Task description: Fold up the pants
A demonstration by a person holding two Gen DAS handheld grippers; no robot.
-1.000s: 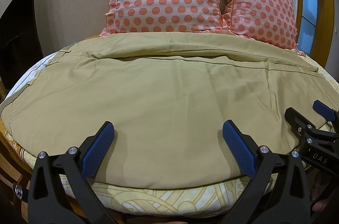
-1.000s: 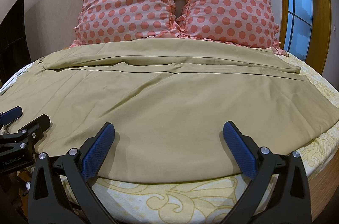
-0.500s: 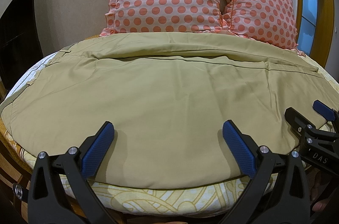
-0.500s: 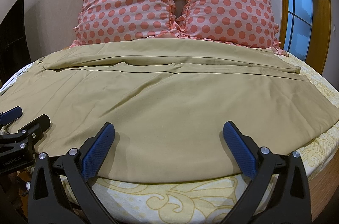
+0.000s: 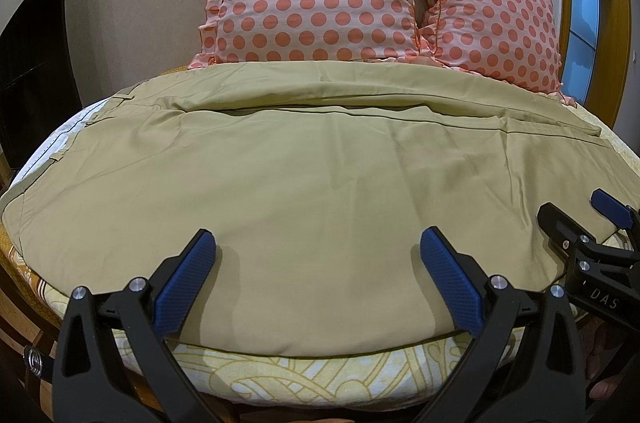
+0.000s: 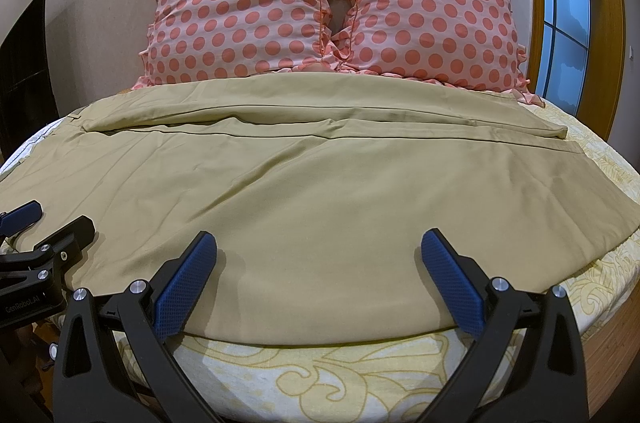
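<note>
Khaki pants (image 5: 304, 183) lie spread sideways across the bed, waist at the left, leg hems at the right; they also show in the right wrist view (image 6: 320, 191). One leg lies behind the other toward the pillows. My left gripper (image 5: 316, 255) is open and empty, hovering over the near edge of the pants. My right gripper (image 6: 318, 255) is open and empty over the same near edge, further right. Each gripper shows in the other's view: the right gripper (image 5: 576, 219) at the right edge, the left gripper (image 6: 52, 223) at the left edge.
Two pink polka-dot pillows (image 6: 332, 3) stand against the wall behind the pants. The yellow patterned bedsheet (image 6: 320, 367) shows along the bed's near edge. A window (image 6: 564, 7) is at the right, a dark doorway (image 5: 32, 55) at the left.
</note>
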